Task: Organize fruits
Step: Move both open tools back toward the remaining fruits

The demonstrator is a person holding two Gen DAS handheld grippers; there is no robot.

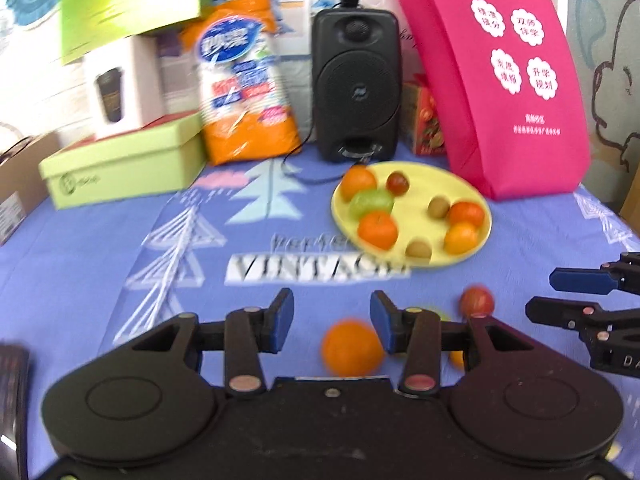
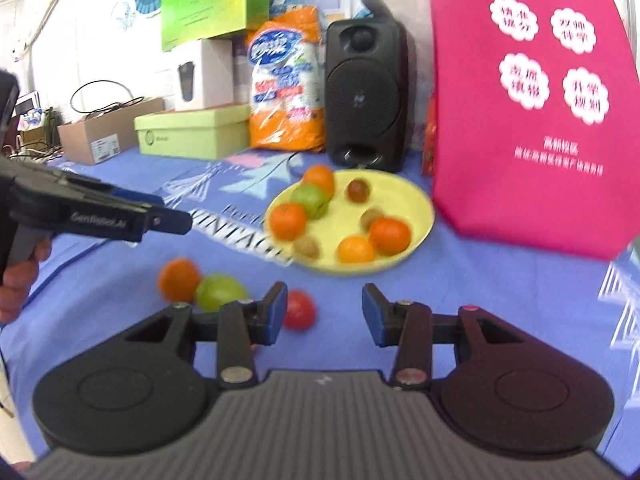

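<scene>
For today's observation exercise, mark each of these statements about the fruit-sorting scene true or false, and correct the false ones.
1. The yellow plate holds several fruits. True.
2. Both grippers are shut on fruit. False: the left gripper and right gripper are open and hold nothing.
3. Three fruits lie on the cloth off the plate. True: an orange, a green fruit and a red fruit.
4. A speaker stands behind the plate. True.
5. The pink bag lies flat under the plate. False: it stands beside the plate, to its right in both views.
</scene>
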